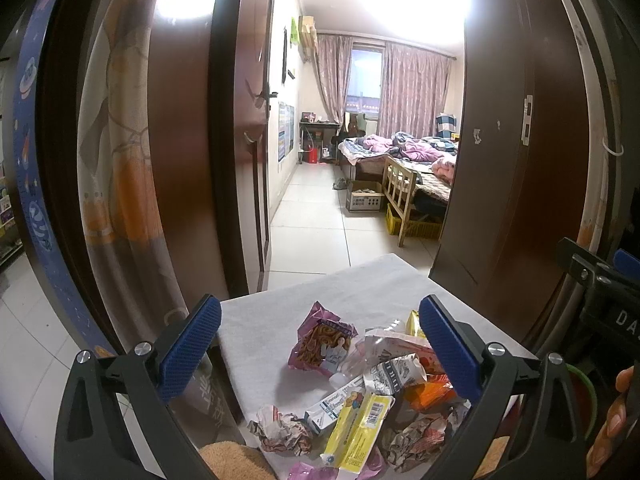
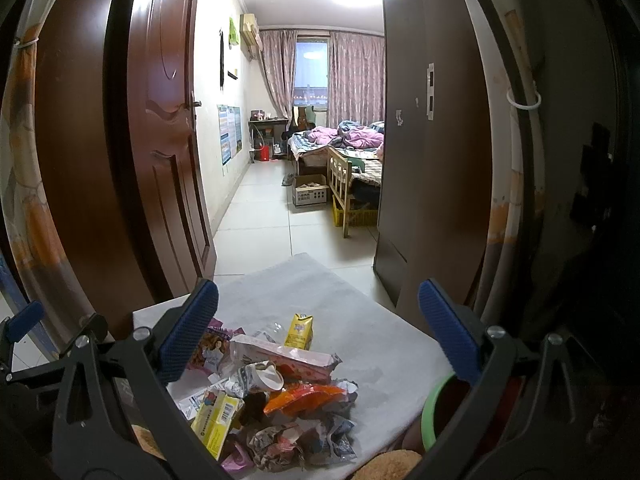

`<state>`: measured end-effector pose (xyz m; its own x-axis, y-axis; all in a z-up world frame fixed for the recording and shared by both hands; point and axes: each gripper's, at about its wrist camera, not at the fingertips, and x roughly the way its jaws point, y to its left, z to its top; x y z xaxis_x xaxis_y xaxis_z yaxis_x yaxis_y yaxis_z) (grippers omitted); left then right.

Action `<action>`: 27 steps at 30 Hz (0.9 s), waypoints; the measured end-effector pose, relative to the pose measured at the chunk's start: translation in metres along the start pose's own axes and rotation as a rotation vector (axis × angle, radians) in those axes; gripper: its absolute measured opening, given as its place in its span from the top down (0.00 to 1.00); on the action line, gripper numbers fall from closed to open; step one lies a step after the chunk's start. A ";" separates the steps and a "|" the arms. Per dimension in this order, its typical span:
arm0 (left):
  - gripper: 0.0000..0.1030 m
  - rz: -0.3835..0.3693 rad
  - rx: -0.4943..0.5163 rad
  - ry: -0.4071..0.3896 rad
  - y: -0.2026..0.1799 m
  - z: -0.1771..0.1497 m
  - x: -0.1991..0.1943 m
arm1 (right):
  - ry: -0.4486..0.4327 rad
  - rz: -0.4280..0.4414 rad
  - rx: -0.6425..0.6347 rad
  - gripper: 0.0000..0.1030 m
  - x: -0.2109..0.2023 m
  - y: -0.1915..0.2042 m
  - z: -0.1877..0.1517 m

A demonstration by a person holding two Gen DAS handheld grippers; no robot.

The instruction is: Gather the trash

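Note:
A heap of trash lies on a small grey-topped table (image 1: 280, 320) (image 2: 380, 332). It holds a pink snack wrapper (image 1: 320, 344) (image 2: 210, 350), a yellow carton (image 1: 360, 428) (image 2: 218, 420), an orange wrapper (image 1: 430, 394) (image 2: 304, 396), a long pink packet (image 2: 284, 360), crumpled paper (image 1: 280, 430) (image 2: 276, 444) and an upright yellow drink carton (image 2: 299, 331). My left gripper (image 1: 320, 354) hovers open over the heap, nothing between its blue pads. My right gripper (image 2: 320, 332) hangs open above the table's right part, also with nothing in it.
A green-rimmed bin (image 2: 434, 412) (image 1: 584, 388) stands at the table's right edge. Beyond the table an open brown door (image 2: 160, 140) and door frame (image 2: 432, 140) lead into a bedroom with a bed (image 2: 344, 144), a cardboard box (image 2: 310, 190) and tiled floor (image 2: 260, 220). A curtain (image 1: 120, 160) hangs left.

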<state>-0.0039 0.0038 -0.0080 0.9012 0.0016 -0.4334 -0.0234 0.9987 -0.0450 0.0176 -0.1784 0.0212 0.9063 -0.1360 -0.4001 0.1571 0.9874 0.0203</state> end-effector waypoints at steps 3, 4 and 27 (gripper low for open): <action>0.08 0.001 0.001 0.002 -0.001 0.002 0.001 | -0.001 0.000 0.000 0.04 -0.001 0.000 0.000; 0.08 0.002 0.002 0.002 -0.002 0.002 0.001 | -0.001 0.000 -0.001 0.04 0.000 0.000 0.000; 0.08 0.005 0.006 0.006 -0.001 -0.001 0.003 | 0.005 -0.002 0.000 0.04 0.002 -0.001 -0.003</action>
<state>-0.0012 0.0026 -0.0100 0.8986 0.0058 -0.4387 -0.0248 0.9990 -0.0376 0.0177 -0.1798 0.0173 0.9039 -0.1378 -0.4050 0.1593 0.9870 0.0195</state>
